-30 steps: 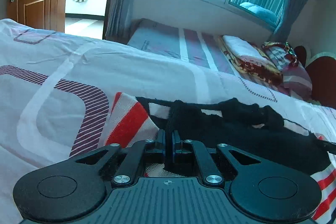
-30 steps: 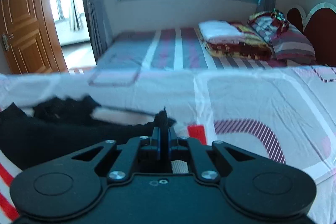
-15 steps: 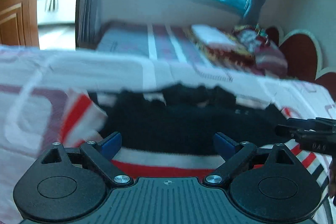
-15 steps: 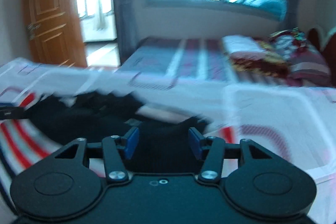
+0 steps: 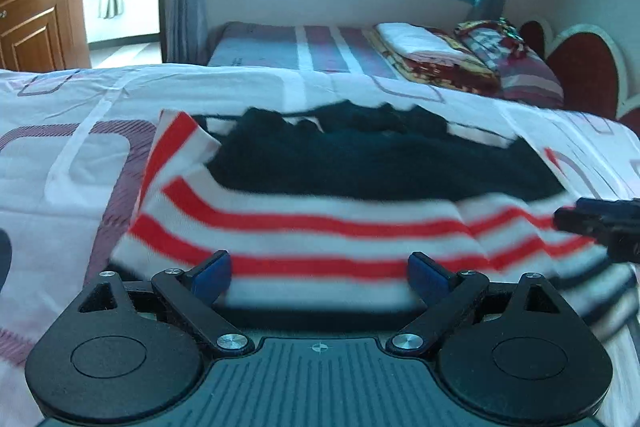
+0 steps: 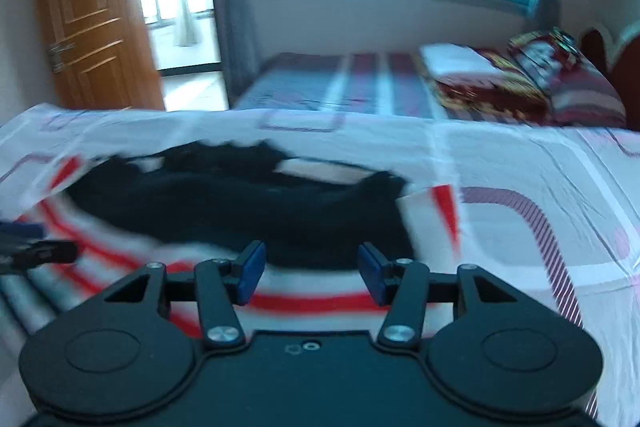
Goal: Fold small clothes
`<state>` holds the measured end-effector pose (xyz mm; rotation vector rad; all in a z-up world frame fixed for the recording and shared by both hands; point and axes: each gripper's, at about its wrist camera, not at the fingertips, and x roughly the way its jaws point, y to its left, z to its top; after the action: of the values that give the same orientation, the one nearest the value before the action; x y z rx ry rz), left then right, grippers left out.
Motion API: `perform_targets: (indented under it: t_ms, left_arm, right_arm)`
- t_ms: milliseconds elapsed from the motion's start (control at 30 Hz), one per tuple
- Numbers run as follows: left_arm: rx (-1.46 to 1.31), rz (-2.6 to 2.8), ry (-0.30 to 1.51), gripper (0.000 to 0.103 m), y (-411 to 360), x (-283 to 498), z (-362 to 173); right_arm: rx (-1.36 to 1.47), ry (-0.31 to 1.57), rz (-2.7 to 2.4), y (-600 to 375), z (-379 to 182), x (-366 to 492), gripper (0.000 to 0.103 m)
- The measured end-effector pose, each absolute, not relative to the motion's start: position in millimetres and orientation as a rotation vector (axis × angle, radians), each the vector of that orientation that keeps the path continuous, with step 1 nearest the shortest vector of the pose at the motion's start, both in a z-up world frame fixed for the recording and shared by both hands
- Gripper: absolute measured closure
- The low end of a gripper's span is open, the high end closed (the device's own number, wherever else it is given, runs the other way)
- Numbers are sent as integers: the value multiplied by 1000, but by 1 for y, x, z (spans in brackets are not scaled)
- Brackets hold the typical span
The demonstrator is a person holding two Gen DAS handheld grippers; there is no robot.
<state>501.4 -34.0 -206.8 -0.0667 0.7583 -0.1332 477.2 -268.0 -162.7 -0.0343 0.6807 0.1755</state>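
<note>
on the bed (image 5: 80, 163), at twelve o'clock of both empty, open jaws, the striped garment (image 5: 320, 227) lies loosely folded; it could spring open.

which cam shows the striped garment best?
Left wrist: the garment spans the frame, its red stripes and black part fairly sharp. Right wrist shows it off to the left, more blurred, its near edge hidden behind the gripper.
</note>
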Motion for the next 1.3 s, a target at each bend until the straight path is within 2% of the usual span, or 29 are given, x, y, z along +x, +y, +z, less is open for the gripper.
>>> perform_targets:
  t_ms: [200,267,400,467,600,733,967,1133,1300]
  left_arm:
    - [-4,-134,787,9,-34,478,-216]
    - [4,-128,802,9,-33,472,-212]
    - [-21,-115,822,9,-27,458,-206]
    - [-11,-111,843,9,-26,455,-209]
    - [-6,-108,866,9,-25,453,-213]
    - [-16,-108,870,9,-22,445,-203]
    - [-11,-123,821,9,-20,439,-171]
    - [13,-102,792,9,-26,455,-152]
    - [-12,-63,797,9,-28,474,-155]
  right_arm:
    - [-80,738,162,-256,-186,435,51]
    - [-117,729,127,-258,-192,430,45]
    - [-63,742,72,-262,-177,418,45]
    - [-74,723,72,-257,-171,409,42]
    - [-119,835,24,-252,-190,411,41]
    - [-66,808,24,-254,-167,400,41]
    - [-189,741,78,-249,-113,382,38]
    - [-282,713,146,-253,-85,400,36]
    - [-179,675,168,-258,-91,422,31]
